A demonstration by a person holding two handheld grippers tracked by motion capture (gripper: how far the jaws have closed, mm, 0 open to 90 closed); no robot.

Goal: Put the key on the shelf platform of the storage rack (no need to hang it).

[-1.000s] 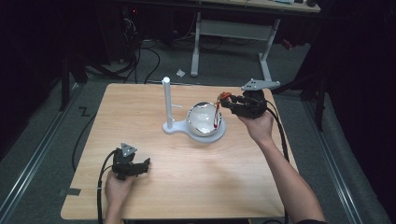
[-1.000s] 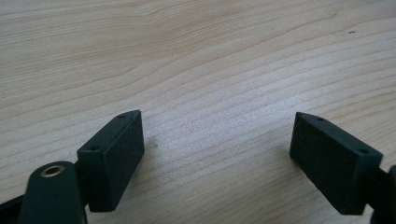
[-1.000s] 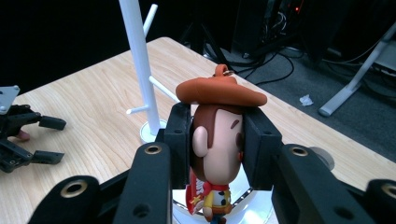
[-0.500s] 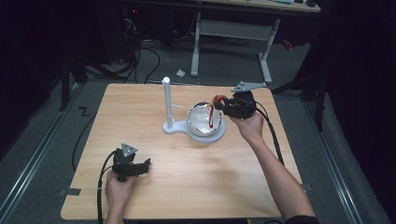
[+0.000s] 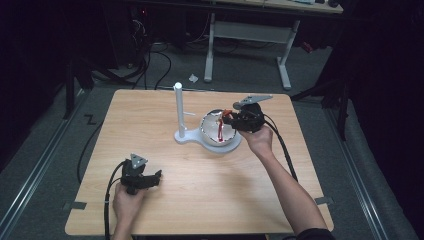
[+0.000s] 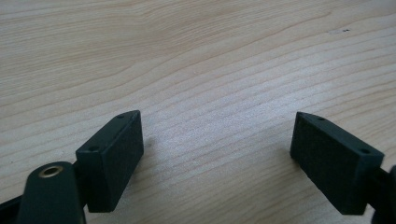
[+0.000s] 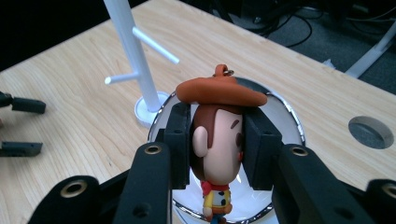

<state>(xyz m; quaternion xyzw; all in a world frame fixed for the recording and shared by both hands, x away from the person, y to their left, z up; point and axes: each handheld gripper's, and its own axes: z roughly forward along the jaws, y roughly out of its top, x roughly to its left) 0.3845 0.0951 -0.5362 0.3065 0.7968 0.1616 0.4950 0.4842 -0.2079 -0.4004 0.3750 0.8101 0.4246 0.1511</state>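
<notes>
My right gripper (image 7: 217,144) is shut on the head of a cowboy figure (image 7: 219,135) with a brown hat, a red scarf and a small metal ring on top. It hangs over a shiny silver bowl (image 7: 285,116). From the high view the right gripper (image 5: 226,120) holds the cowboy figure (image 5: 220,128) above the bowl (image 5: 212,125) near the table's middle. A white stand (image 5: 178,110) with short pegs rises just left of the bowl. My left gripper (image 5: 150,179) rests open near the front left of the table, with bare wood between its jaws (image 6: 219,158).
The wooden table (image 5: 150,115) has a round cable hole (image 7: 370,131) beyond the bowl. Cables trail from both grippers. A white desk frame (image 5: 250,35) and floor cables lie beyond the far edge.
My right gripper has carried the cowboy figure leftward, from the bowl's right rim to over the bowl. The left gripper has stayed put.
</notes>
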